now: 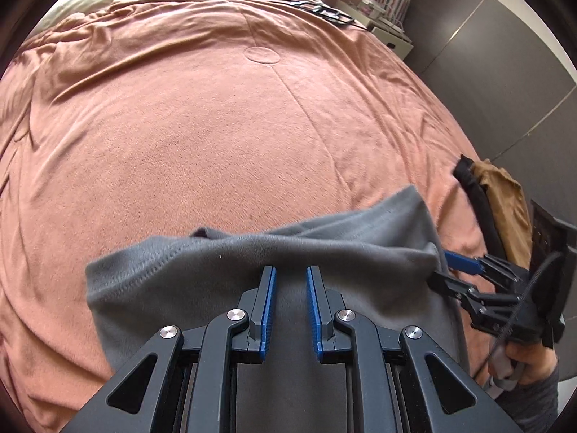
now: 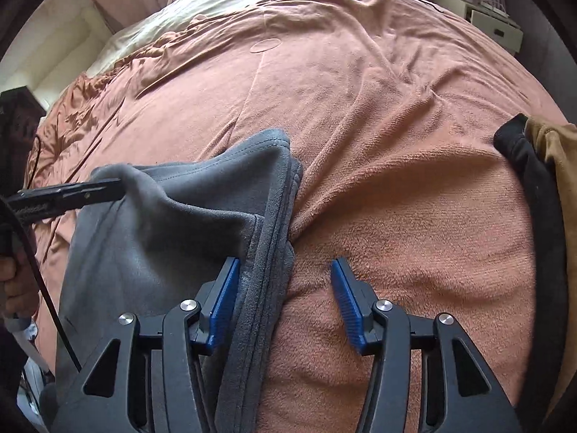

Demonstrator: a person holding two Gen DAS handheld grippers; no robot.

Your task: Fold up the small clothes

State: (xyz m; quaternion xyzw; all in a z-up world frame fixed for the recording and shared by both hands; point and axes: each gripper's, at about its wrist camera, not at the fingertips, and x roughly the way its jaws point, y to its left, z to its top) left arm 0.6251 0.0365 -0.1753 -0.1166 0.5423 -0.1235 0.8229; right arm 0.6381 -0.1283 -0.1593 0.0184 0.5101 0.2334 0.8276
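- Blue-padded fingers (image 1: pixel 271 310) of the left gripper (image 1: pixel 290 306) fill the bottom of the left wrist view, standing a little apart over the grey garment (image 1: pixel 223 263); nothing is pinched between them, so this one is released and merely resting on or just above the cloth (likely to steady it).
- Right gripper (image 2: pixel 285 303), at the bottom centre of its own view, is spread wide: one pad lies against the doubled grey edge, the other over bare blanket (image 2: pixel 396 198), so it holds nothing.
- In the left wrist view that same gripper shows at the right edge of the frame with its tips at the garment's corner; whether cloth sits between them is hard to tell from that angle.
- Grey garment lies at the lower centre of both views, on the pink blanket, one hemmed layer turned over another. I judge a fold to be partly made, with edges not yet squared.
- Black-and-tan clothing (image 2: pixel 541 187) sits at the right edge of the frame, well apart from the grey piece, perhaps a stack of finished or waiting items.
- White nightstand (image 2: pixel 494 29) shows at upper right, beyond the bed.
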